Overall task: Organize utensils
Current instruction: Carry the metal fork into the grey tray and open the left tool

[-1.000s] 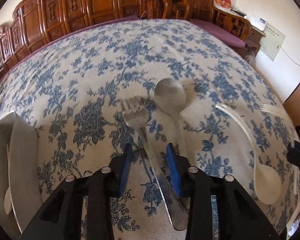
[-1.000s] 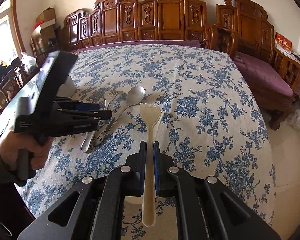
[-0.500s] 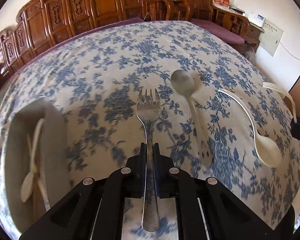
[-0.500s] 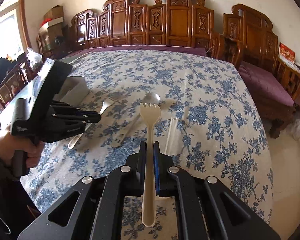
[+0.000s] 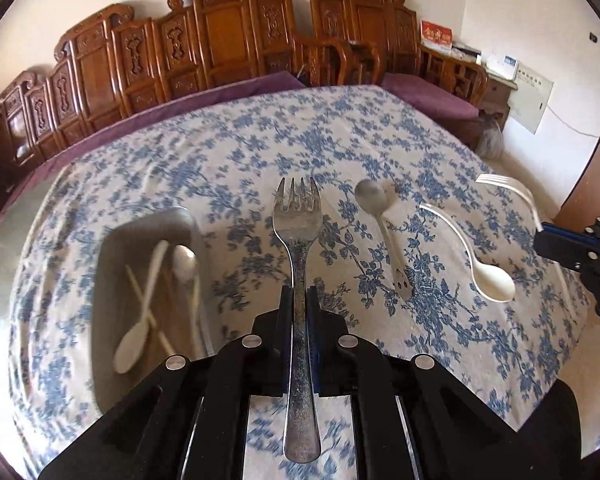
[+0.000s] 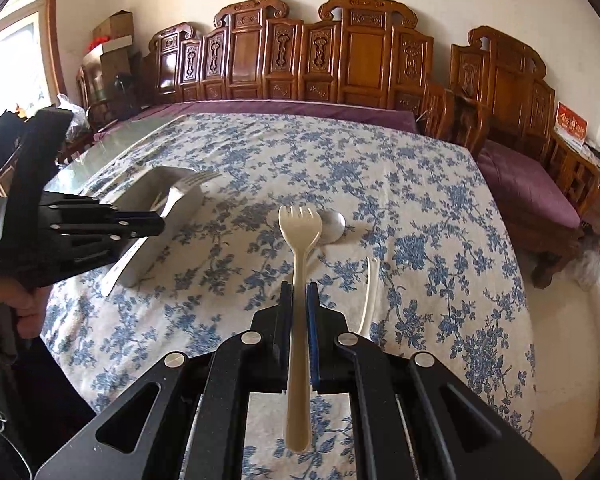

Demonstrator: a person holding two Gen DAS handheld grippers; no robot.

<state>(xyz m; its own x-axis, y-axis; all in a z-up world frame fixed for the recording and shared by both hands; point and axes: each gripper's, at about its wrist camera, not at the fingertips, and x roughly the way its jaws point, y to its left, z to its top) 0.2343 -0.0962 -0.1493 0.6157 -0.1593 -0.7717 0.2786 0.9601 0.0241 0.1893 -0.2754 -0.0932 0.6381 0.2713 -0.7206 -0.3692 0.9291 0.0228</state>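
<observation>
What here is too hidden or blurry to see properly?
- Tray contents, left wrist view: motion blur; pale utensils can't be counted.
- White spoon bowl, right wrist view: hidden behind the right gripper.
- Metal spoon, right wrist view: handle hidden behind the plastic fork.

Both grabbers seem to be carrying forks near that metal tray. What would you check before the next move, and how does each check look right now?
1. Left gripper clamped on the metal fork: ok, handle pinched between both fingers.
2. Right gripper clamped on the cream plastic fork: ok.
3. Both forks straight in the grip: ok, tines point forward.
4. Rectangular metal tray has room: ok, only a few pale plastic utensils lie in it.
5. Grippers apart from each other: ok in both views.
6. Leftovers on the blue floral tablecloth, a metal spoon and a white plastic spoon: not ok, still unsorted.
</observation>
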